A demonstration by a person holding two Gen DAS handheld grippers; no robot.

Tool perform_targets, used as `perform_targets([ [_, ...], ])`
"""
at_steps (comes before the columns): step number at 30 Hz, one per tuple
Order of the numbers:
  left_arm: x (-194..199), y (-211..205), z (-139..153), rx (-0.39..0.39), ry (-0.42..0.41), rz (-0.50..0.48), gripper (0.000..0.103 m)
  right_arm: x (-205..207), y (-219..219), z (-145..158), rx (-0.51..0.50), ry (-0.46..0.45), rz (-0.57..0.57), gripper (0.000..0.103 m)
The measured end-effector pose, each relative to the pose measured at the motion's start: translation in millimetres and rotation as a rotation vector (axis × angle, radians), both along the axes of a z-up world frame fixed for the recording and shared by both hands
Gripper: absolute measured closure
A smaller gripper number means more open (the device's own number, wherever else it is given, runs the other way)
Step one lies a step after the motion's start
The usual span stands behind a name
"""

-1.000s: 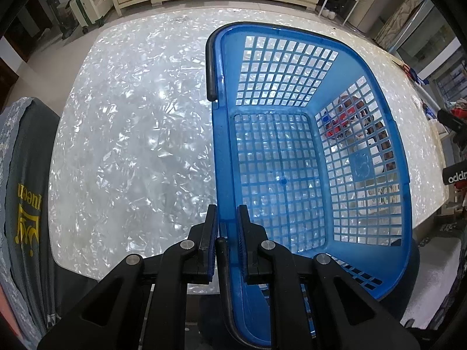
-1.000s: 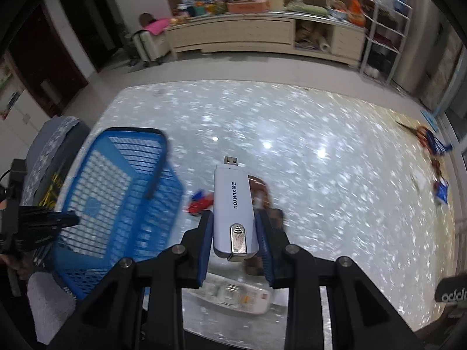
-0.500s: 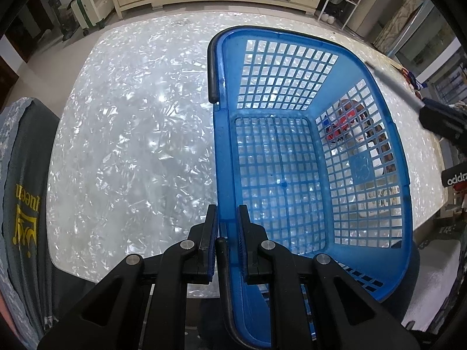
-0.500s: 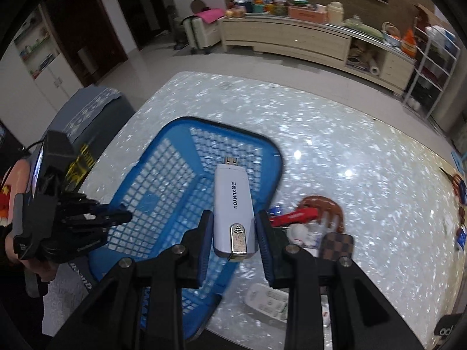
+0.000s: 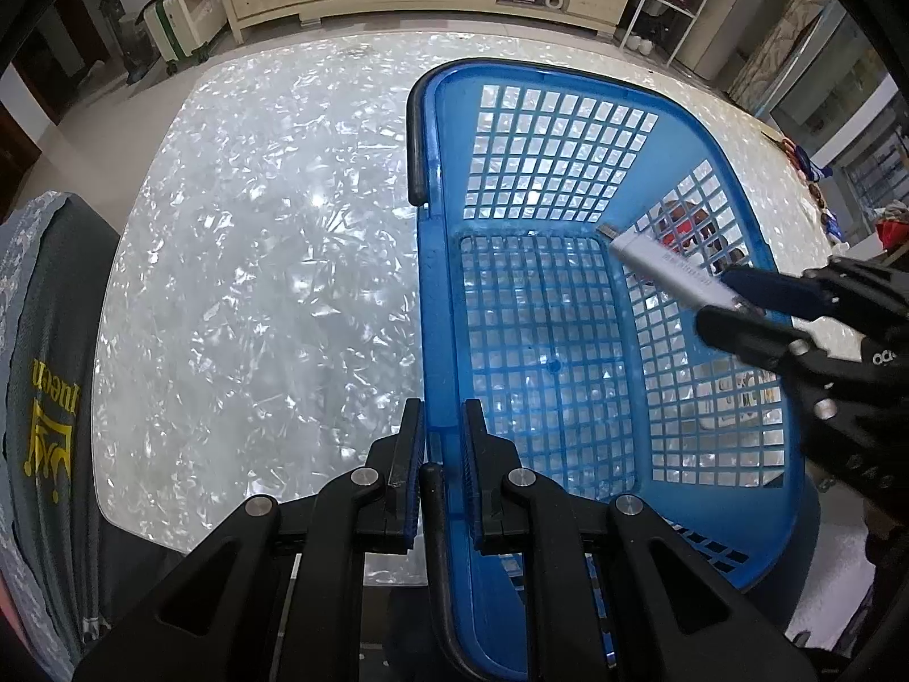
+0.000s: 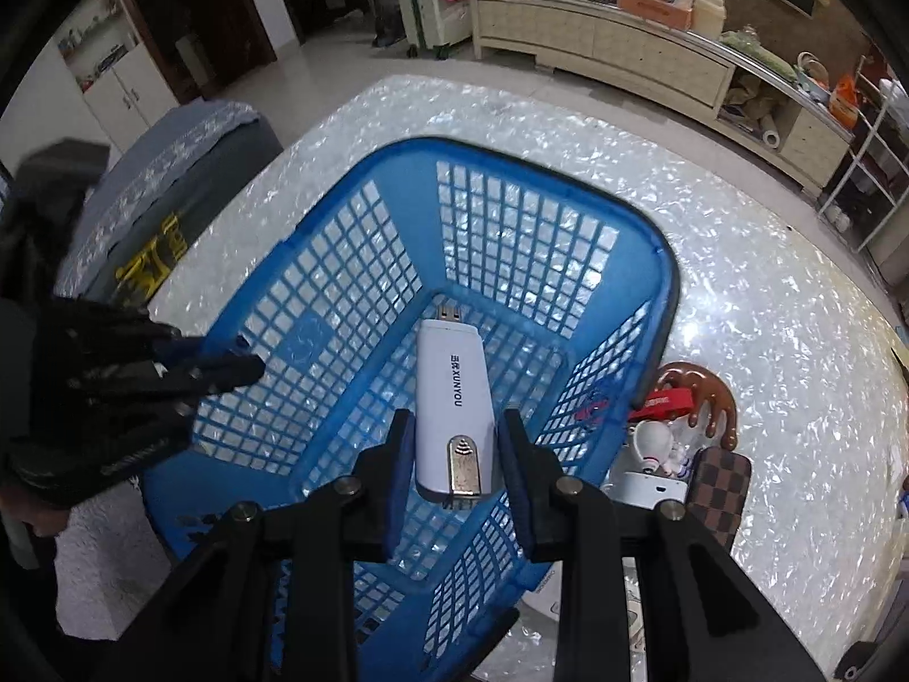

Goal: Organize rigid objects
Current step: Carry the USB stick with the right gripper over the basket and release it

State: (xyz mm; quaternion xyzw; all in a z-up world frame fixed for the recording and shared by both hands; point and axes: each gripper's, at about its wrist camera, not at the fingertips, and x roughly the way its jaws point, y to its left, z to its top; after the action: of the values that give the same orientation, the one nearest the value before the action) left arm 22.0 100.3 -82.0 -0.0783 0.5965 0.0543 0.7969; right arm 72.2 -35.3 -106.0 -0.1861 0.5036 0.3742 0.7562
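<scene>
A blue lattice basket (image 5: 568, 182) (image 6: 511, 227) stands on the pearly white table (image 5: 255, 256), empty inside. My left gripper (image 5: 443, 426) is shut on the basket's near left rim; it also shows in the right wrist view (image 6: 216, 366). My right gripper (image 6: 454, 437) is shut on a white USB dongle (image 6: 453, 398) and holds it over the basket's inside, plug end forward. In the left wrist view the dongle (image 5: 664, 273) and the right gripper (image 5: 733, 307) reach in over the basket's right wall.
Beside the basket's right wall lie a brown wooden comb (image 6: 704, 392), a red item (image 6: 664, 400), a small white figurine (image 6: 653, 443), a checkered brown case (image 6: 721, 483) and a white device (image 6: 647, 491). A grey covered chair (image 5: 40, 369) stands at the table's left edge.
My right gripper has carried the dongle left from over the table to above the basket's inside. The left gripper keeps its hold on the rim; the basket has barely moved.
</scene>
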Motion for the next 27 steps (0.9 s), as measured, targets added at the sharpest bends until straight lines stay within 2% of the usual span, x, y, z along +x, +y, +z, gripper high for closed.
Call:
perform_targets([
  [7,0,2,0,0.001,0.002,0.013,0.089,-2,9,-13,-0.049,-0.024,0.049,0.075],
  [9,0,1,0,0.01,-0.002,0.016,0.089,1,10,-15,-0.041,-0.019,0.054,0.085],
  [11,-1,3,0,-0.001,-0.004,0.022,0.089,2,10,-17,-0.035,-0.013,0.055,0.088],
  [27,-3,0,-5,0.022,0.008,0.035,0.089,2,13,-14,-0.033,-0.042,0.07,0.09],
])
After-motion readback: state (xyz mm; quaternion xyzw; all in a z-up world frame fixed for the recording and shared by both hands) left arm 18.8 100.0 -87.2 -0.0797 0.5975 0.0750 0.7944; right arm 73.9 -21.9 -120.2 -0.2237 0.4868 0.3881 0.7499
